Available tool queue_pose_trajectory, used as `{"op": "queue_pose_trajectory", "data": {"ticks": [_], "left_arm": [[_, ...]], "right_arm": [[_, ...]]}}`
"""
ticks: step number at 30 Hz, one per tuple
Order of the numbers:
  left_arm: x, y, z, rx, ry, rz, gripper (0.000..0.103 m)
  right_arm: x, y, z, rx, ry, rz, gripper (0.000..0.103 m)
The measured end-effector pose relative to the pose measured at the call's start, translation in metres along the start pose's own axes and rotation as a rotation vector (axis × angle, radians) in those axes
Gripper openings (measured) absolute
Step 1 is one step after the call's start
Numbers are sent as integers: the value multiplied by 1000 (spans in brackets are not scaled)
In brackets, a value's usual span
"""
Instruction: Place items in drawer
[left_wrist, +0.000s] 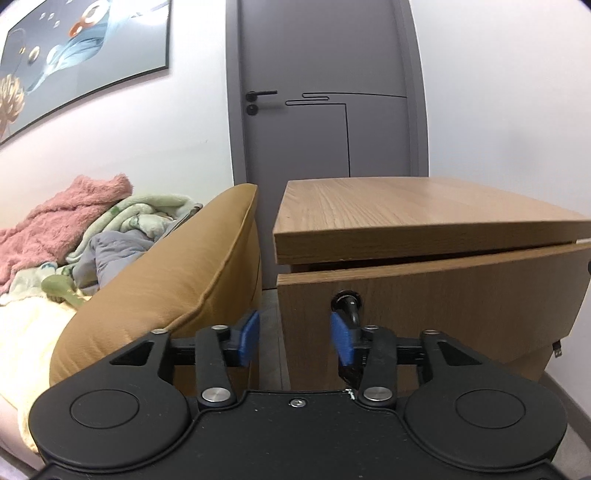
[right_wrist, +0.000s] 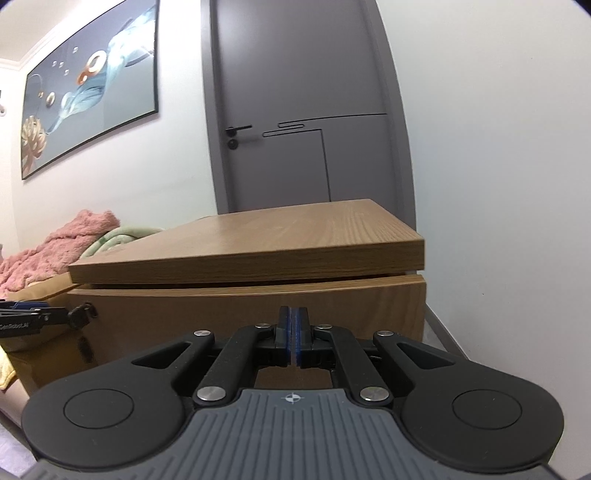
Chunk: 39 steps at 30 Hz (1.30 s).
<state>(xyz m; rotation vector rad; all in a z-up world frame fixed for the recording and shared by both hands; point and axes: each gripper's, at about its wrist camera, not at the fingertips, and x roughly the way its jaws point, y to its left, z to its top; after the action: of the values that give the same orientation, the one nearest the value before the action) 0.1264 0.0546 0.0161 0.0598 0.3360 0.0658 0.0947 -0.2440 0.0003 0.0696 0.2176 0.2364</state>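
Observation:
A wooden nightstand (left_wrist: 406, 206) stands ahead, its drawer front (left_wrist: 461, 291) pulled out slightly on the right side. A black knob (left_wrist: 347, 304) sits on the drawer front, just beyond my left gripper's right fingertip. My left gripper (left_wrist: 295, 338) is open, its blue pads wide apart with nothing between them. In the right wrist view the same drawer front (right_wrist: 258, 310) faces me, and my right gripper (right_wrist: 293, 332) is shut with its pads pressed together, empty. The left gripper (right_wrist: 29, 317) shows at the far left beside the knob (right_wrist: 83, 314).
A tan cushioned bed side (left_wrist: 166, 295) lies left of the nightstand, with a narrow gap between them. Pink and green blankets (left_wrist: 74, 229) are heaped on the bed. A grey door (left_wrist: 325, 92) stands behind the nightstand, a framed picture (left_wrist: 74, 55) hangs on the left wall.

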Motion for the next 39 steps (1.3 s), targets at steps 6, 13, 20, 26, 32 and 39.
{"op": "queue_pose_trajectory", "data": {"ticks": [6, 13, 20, 26, 32, 39], "left_arm": [[-15, 4, 5, -16, -10, 9, 64], [-38, 3, 8, -2, -60, 13, 72], [-57, 3, 7, -1, -83, -1, 72], [-78, 7, 9, -5, -125, -37, 83], [-96, 8, 5, -16, -154, -58, 90], [-115, 12, -3, -35, -181, -78, 97]], "right_arm": [[-6, 8, 6, 5, 8, 23, 52], [-16, 22, 11, -30, -13, 49, 52], [-30, 33, 17, -27, -39, 83, 72], [-45, 42, 22, -23, -82, 100, 83], [-54, 49, 23, 14, -106, 111, 93], [-61, 58, 13, 35, -91, 107, 103]]}}
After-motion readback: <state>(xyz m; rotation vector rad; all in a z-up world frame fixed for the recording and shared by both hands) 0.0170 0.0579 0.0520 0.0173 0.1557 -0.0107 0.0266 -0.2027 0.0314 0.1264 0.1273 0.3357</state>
